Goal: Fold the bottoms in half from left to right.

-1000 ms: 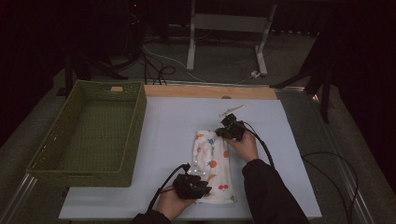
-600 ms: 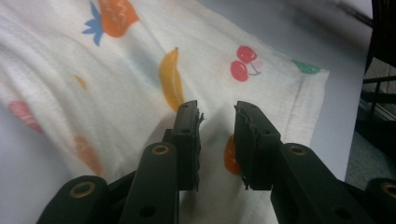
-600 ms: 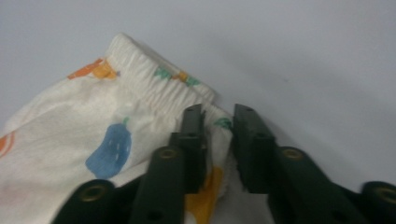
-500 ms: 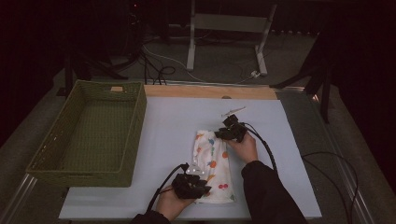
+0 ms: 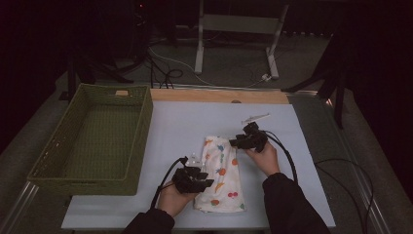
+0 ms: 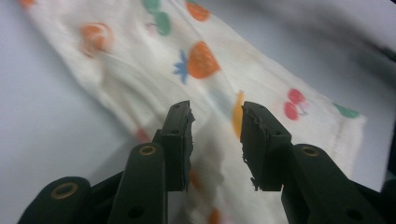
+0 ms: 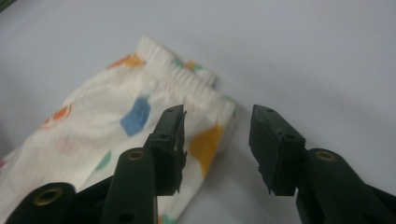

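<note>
A white garment (image 5: 221,173) printed with coloured fruit lies folded flat on the pale table (image 5: 185,122). My left gripper (image 5: 204,181) sits at the garment's near left edge. In the left gripper view its jaws (image 6: 215,126) stand apart over the printed fabric (image 6: 201,60); they have just been opening and hold nothing. My right gripper (image 5: 238,142) is at the garment's far right corner. Its jaws (image 7: 217,126) have also just been opening and hang over the elastic hem (image 7: 187,79) without pressing on it.
A green woven basket (image 5: 142,141) stands empty at the left of the table. A small white object (image 5: 255,118) lies beyond the right gripper. A wooden strip (image 5: 219,95) runs along the far edge. Black cables (image 5: 292,165) trail from both grippers.
Both grippers have let go of the garment. The left one has lifted a little off its near edge, and the right one has drawn slightly right of the far corner.
</note>
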`<state>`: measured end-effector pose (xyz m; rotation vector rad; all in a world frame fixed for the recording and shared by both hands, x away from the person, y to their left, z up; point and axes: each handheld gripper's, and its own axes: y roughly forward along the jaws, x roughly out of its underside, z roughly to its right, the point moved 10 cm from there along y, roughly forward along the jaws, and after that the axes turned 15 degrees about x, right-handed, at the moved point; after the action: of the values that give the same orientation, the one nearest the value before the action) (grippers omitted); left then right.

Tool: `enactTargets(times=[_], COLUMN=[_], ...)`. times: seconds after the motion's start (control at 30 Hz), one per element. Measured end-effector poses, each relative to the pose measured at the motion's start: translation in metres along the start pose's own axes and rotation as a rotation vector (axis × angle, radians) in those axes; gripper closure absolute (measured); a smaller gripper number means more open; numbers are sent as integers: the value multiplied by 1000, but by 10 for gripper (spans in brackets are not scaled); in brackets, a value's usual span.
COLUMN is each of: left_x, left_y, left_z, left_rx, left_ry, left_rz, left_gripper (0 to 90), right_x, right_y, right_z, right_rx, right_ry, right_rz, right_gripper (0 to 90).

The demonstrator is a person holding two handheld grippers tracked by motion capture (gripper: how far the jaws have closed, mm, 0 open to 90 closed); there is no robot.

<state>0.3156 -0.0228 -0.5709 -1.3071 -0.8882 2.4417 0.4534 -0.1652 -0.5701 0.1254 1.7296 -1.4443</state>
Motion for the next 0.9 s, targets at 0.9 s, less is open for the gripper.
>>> enactTargets(times=[0.9], left_x=[-28], left_y=[-1], left_z=[-53], left_rx=[-104], left_ry=[-84], left_rz=[48], left_gripper=[580], right_x=[25], right_y=[-13], right_z=[-1], right_rx=[-23], right_ry=[16], right_rz=[13], right_gripper=[458])
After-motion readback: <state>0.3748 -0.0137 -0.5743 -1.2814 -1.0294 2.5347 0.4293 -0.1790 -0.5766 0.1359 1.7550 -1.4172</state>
